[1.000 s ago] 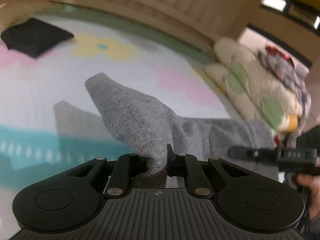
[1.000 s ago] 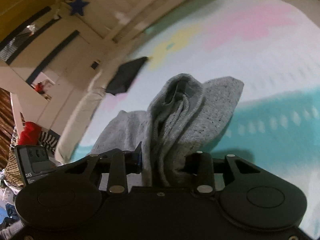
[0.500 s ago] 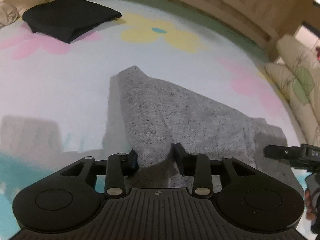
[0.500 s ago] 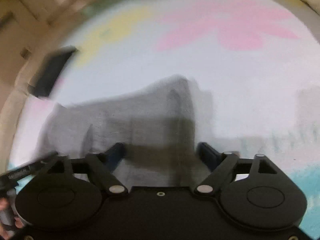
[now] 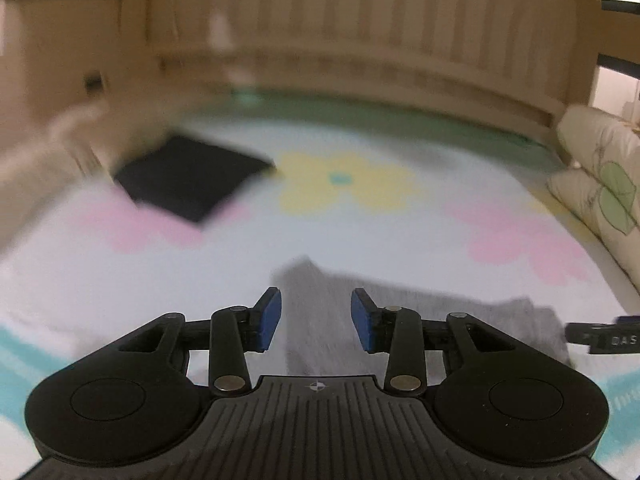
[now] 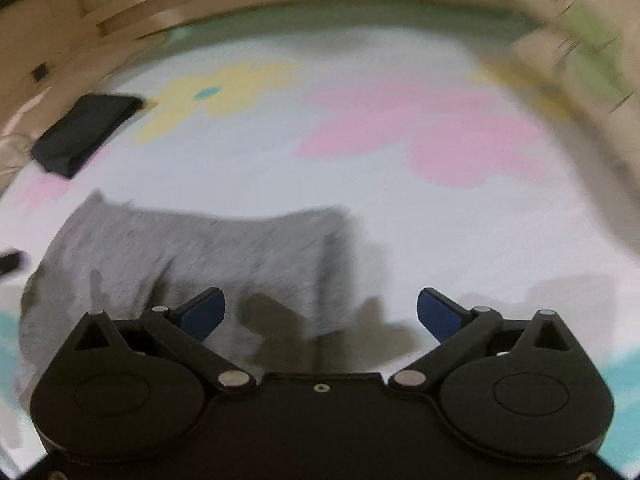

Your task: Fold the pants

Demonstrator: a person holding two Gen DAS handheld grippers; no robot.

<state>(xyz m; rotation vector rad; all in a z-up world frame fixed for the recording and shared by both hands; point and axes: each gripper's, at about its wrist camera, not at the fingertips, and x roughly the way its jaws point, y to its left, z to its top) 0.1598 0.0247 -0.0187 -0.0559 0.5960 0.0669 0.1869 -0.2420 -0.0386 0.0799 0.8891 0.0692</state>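
Your left gripper [image 5: 316, 320] and right gripper [image 6: 320, 312] both gape wide, holding nothing; gray pants [image 6: 192, 256] lie folded on the bedspread [image 6: 400, 220] at 12 o'clock, apparently to settle the fold.

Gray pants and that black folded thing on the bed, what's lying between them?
Nothing: in the right wrist view only bare floral bedsheet separates the gray pants from the black folded garment.

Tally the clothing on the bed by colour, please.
Grey: 1, the grey pants lying folded just ahead of both open hand-held grippers.
Black: 1, the black folded garment at the far left.
Total: 2.
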